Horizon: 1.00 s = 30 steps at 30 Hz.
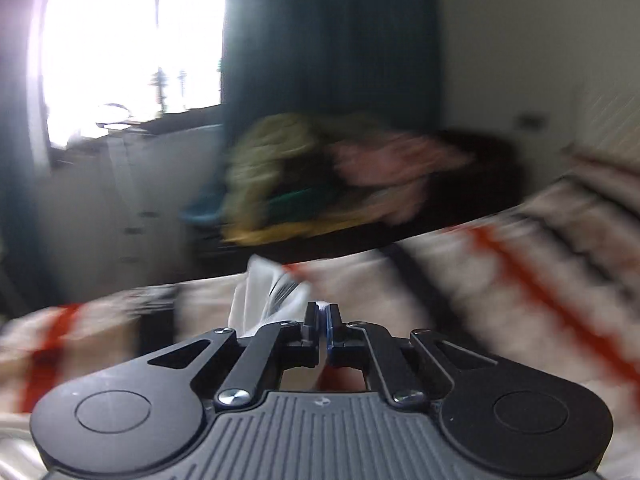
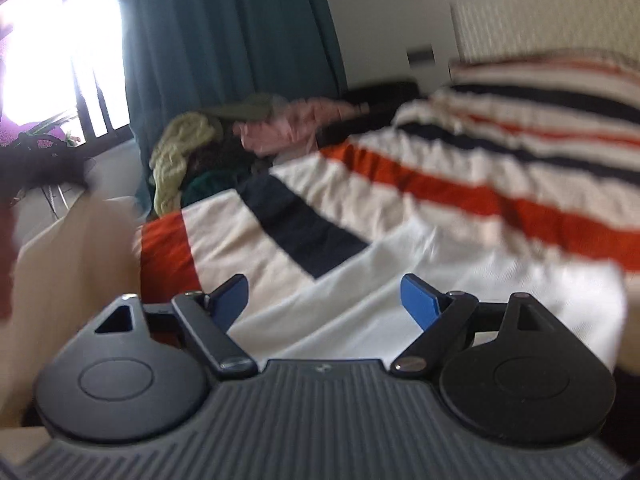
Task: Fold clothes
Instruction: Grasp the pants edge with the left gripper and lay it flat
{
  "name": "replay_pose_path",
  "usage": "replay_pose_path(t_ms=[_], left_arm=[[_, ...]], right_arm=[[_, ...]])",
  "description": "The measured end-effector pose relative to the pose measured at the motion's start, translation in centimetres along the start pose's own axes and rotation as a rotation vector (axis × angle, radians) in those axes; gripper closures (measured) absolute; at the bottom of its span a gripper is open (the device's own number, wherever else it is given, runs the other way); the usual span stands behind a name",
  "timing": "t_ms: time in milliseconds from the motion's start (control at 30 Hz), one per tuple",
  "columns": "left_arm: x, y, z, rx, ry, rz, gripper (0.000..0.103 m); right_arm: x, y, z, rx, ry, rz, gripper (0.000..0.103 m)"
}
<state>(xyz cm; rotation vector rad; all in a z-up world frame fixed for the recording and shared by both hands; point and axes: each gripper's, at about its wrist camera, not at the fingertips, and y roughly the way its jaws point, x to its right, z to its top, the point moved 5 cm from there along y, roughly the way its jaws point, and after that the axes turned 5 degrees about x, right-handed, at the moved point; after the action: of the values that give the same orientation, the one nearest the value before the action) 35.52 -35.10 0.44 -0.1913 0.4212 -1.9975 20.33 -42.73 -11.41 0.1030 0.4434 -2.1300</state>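
Left claw (image 1: pixel 322 314) has its jaws pinched together on a thin edge of white cloth (image 1: pixel 264 296), which bunches up just ahead of the fingertips. That cloth seems to belong to the striped garment (image 2: pixel 440 200), white with orange and navy bands, spread across the bed; the left wrist view is too smeared to say exactly which edge is caught. A bite this small is the main risk: if the fabric drags against the bed as it is lifted over, it could slip out and the fold would collapse halfway.

Further back, against the teal curtain (image 2: pixel 224 40), lies a heap of unfolded clothes (image 2: pixel 188 148), yellow-green, pink and dark pieces. A wide sweep of the carried edge could snag that heap or pull it onto the garment.

Right claw (image 2: pixel 324 300) stands wide, blue pads apart, hovering over the white part of the garment and holding nothing. With that side unpinned, the whole garment may slide toward the left pull instead of creasing, leaving a skewed, wrinkled fold.
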Motion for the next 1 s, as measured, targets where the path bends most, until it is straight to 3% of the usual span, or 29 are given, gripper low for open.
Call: replay_pose_path(t_ms=[67,167,233,267,333,400,500,600,700,1000], left_arm=[[2.9,-0.7,-0.5,0.006,0.009,-0.086,0.101],[4.2,-1.6,-2.1,-0.018,-0.027,-0.131,0.088],[4.2,-2.4,-3.2,-0.038,-0.064,-0.157,0.087],[3.3,-3.4,-3.6,-0.039,-0.076,-0.149,0.085],[1.2,-5.7,-4.5,-0.035,-0.093,-0.124,0.070],[-1.0,-8.4,-5.3,-0.022,-0.100,-0.080,0.039],[-4.7,-13.9,-6.6,0.015,-0.073,0.032,0.019],[-8.2,-19.0,-7.9,0.018,-0.046,0.128,0.008],[-11.2,-23.7,-9.3,0.024,-0.061,0.201,0.000],[-15.5,-32.8,-15.7,0.051,-0.087,0.283,0.000]], right_arm=[[0.4,0.0,-0.3,-0.013,-0.009,-0.007,0.018],[1.3,0.4,-0.9,-0.054,-0.015,-0.029,0.018],[2.1,0.6,-1.2,-0.085,0.011,-0.043,0.018],[2.6,0.7,-1.4,-0.101,0.026,-0.050,0.018],[3.0,0.6,-1.5,-0.113,0.043,-0.044,0.018],[2.9,0.2,-1.7,-0.118,0.045,-0.020,0.018],[2.0,-1.0,-1.6,-0.113,0.029,0.057,0.018],[0.5,-2.6,-1.2,-0.092,-0.010,0.142,0.018],[-1.2,-4.7,-0.7,-0.057,-0.073,0.205,0.018],[-4.1,-8.7,0.8,-0.021,-0.153,0.318,0.018]])
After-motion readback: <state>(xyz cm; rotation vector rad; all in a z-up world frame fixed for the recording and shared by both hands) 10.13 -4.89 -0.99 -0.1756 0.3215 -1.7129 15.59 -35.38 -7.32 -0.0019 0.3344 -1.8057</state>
